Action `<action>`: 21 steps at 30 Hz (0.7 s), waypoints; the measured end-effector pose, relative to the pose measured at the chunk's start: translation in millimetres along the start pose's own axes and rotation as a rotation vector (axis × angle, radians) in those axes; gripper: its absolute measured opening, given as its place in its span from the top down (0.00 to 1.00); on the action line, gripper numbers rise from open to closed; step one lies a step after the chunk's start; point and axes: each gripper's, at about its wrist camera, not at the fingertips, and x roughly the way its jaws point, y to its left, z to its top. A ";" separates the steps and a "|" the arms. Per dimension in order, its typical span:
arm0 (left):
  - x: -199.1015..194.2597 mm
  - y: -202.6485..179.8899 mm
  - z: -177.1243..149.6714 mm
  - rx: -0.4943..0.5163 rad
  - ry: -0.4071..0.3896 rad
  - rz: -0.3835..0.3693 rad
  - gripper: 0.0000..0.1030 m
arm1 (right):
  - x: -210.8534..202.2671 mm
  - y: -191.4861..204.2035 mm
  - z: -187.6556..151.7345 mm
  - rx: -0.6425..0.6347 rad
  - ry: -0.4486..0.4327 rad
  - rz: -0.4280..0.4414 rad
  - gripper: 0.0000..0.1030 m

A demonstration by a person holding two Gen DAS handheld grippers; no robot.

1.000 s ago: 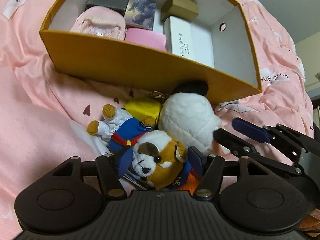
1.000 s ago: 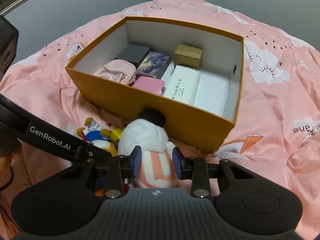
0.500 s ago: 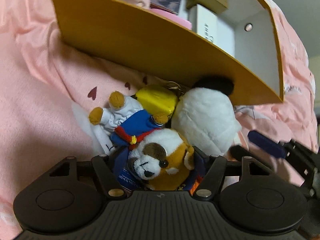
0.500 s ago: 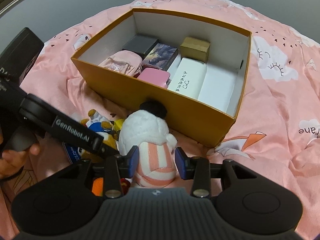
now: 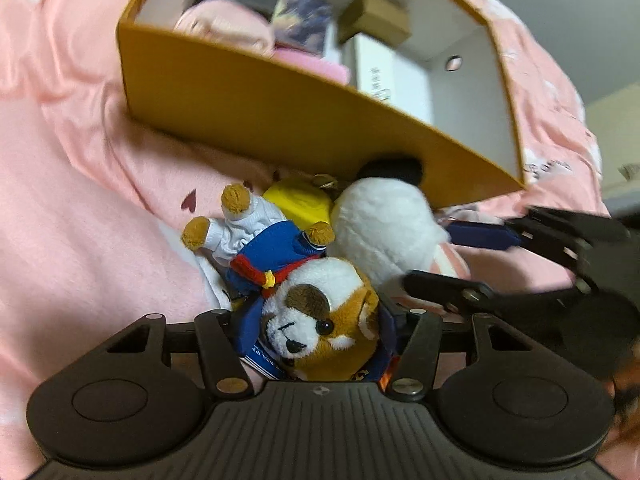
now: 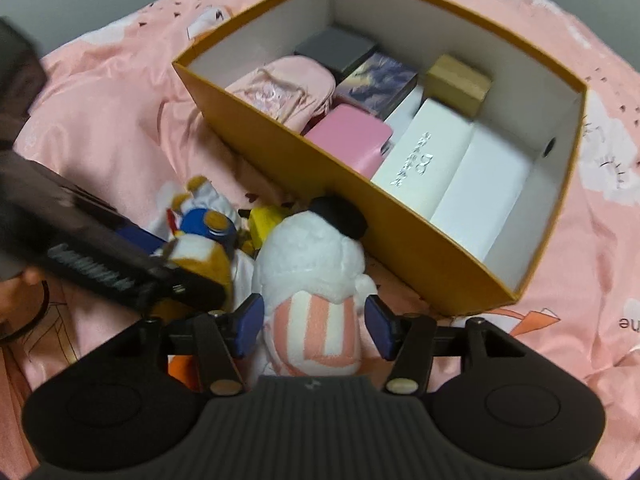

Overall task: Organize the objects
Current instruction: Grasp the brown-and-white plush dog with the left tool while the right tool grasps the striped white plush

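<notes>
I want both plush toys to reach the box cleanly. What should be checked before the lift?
1. Left claw around the dog plush: ok, jaws closing; firm grip: cannot tell.
2. Right claw gripping the white plush: not ok, jaws opening, gaps beside the toy.
3. Free floor in the orange box: ok, bare white area at its right end.
4. Box wall beyond the toys: not ok, lift over it.
5. Claws clear of each other: cannot tell, blurred.

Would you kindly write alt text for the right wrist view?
The right tool straddles a white plush toy with pink stripes, its jaws opening, on a pink blanket. Behind stands an open orange box of small boxes; the left tool reaches over a plush dog.
</notes>
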 end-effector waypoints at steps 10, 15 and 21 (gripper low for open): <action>-40.2 -8.4 2.5 0.219 -0.103 0.022 0.36 | 21.9 -8.3 20.9 0.065 0.085 0.044 0.39; -43.0 -13.3 4.9 0.249 -0.121 0.018 0.36 | 28.4 -7.4 16.1 0.107 0.079 0.024 0.45; -47.2 -17.7 4.9 0.299 -0.140 0.003 0.36 | 9.2 6.6 9.4 0.087 0.034 -0.048 0.50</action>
